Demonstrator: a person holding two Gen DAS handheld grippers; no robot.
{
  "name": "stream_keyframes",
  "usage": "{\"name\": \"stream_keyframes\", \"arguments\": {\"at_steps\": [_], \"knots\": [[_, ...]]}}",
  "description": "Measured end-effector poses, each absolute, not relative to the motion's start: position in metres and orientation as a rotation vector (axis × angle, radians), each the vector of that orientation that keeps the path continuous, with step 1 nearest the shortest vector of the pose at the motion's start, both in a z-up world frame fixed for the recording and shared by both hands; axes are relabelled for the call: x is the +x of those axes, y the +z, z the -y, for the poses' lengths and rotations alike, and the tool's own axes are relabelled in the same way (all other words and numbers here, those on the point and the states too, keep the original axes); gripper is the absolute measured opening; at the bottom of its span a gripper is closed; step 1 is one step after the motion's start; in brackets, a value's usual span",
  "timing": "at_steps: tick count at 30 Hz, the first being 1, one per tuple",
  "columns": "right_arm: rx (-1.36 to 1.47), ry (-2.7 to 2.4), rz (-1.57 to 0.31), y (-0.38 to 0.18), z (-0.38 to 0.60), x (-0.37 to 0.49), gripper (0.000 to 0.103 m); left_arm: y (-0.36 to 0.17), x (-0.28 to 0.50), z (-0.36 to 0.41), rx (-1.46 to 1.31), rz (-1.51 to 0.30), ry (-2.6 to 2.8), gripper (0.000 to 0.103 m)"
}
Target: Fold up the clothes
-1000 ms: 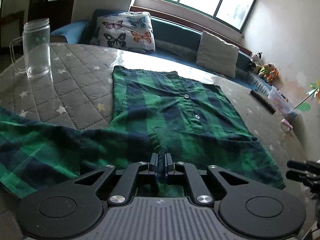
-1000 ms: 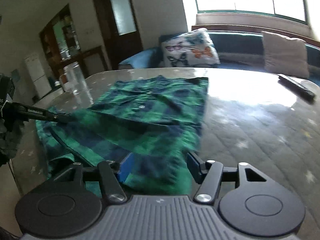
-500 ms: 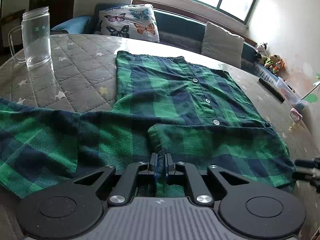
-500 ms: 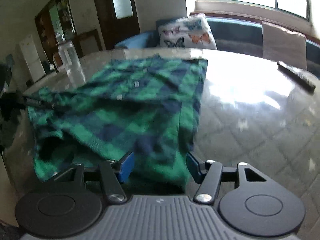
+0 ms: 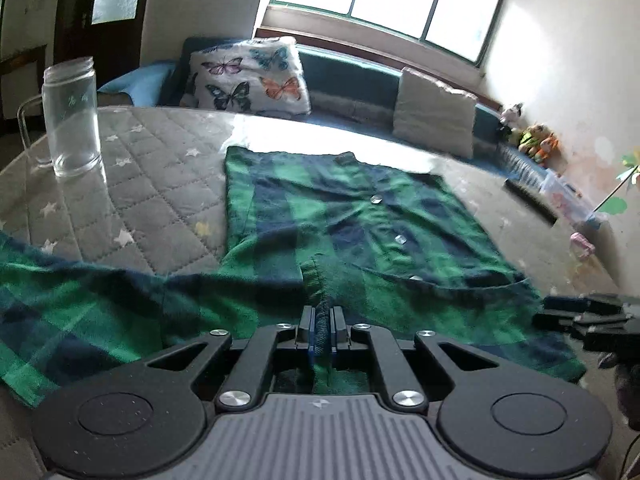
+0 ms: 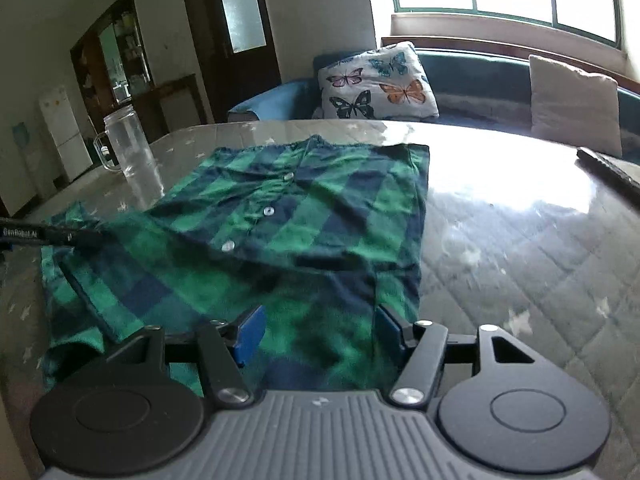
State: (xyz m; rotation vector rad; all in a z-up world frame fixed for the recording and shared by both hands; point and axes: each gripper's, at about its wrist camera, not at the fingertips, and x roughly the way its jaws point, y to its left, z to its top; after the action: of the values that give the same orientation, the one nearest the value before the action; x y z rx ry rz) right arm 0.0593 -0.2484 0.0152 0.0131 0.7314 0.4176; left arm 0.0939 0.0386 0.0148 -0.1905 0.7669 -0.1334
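A green and navy plaid shirt (image 5: 340,220) lies buttoned on the quilted table (image 5: 160,184), one sleeve drawn across its lower part. My left gripper (image 5: 321,320) is shut on a fold of that cloth at the near edge. It also shows in the right wrist view as a dark bar, the left gripper (image 6: 52,234). My right gripper (image 6: 318,320) hovers over the shirt (image 6: 304,232) near its right hem. Its jaws are opening, blue pads apart, with cloth below them and none pinched. The right gripper (image 5: 580,316) reaches in at the left wrist view's right edge.
A glass jar (image 5: 72,120) with a handle stands at the table's far left. A dark remote (image 6: 608,168) lies at the far right. Behind the table runs a bench with a butterfly pillow (image 6: 376,80) and a grey cushion (image 5: 434,120).
My right gripper has come lower and closer over the shirt's near right corner, its jaws a little wider. My left gripper keeps its pinch on the fold and has barely moved.
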Motion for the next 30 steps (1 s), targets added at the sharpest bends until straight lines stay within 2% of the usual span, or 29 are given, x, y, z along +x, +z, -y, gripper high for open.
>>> {"name": "stream_keyframes", "arguments": {"at_steps": [7,11,21,30], "knots": [[-0.013,0.387,-0.741,0.007,0.244,0.071,0.063,-0.003,0.088,-0.048,-0.171,-0.810,-0.104,0.019],[-0.044,0.415,-0.738,0.012,0.235,0.064,0.065,0.006,0.077,-0.048,-0.140,-0.752,-0.077,0.038],[-0.132,0.502,-0.735,0.017,0.190,0.047,0.066,-0.012,0.063,-0.029,-0.021,-0.749,-0.122,0.038],[-0.278,0.612,-0.719,0.021,0.131,0.033,0.066,-0.004,0.047,-0.057,-0.093,-0.710,-0.100,0.039]]}}
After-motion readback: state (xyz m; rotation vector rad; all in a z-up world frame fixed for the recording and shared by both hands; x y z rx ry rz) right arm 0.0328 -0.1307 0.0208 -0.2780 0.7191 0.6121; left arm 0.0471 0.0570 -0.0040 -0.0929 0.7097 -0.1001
